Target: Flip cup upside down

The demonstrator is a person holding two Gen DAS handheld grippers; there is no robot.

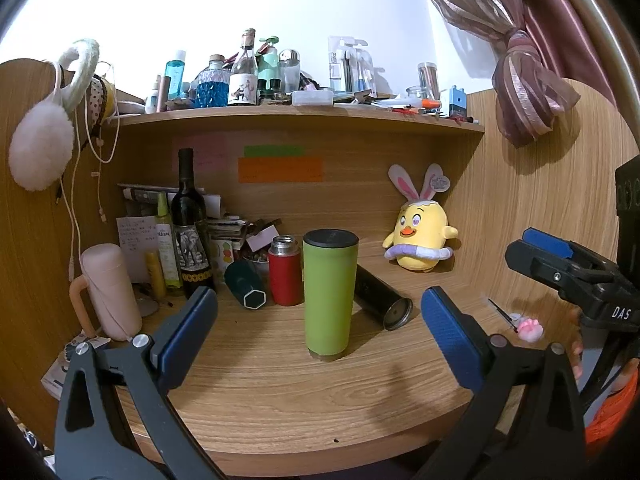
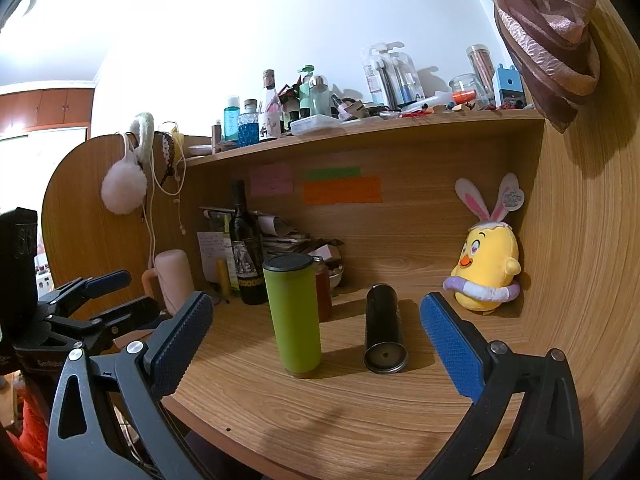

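A tall green cup (image 1: 329, 295) with a black end on top stands upright on the wooden desk (image 1: 280, 392); it also shows in the right wrist view (image 2: 295, 316). My left gripper (image 1: 318, 332) is open and empty, its blue pads on either side of the cup but nearer the camera. My right gripper (image 2: 316, 340) is open and empty, short of the cup. The right gripper also shows at the right edge of the left wrist view (image 1: 560, 264). The left gripper shows at the left of the right wrist view (image 2: 100, 292).
A black tumbler (image 1: 382, 296) lies on its side right of the cup, seen too in the right wrist view (image 2: 384, 330). A red flask (image 1: 285, 272), dark teal cup (image 1: 246, 284), wine bottle (image 1: 191, 224) and pink mug (image 1: 108, 292) stand behind left. A yellow chick plush (image 1: 420, 236) sits back right.
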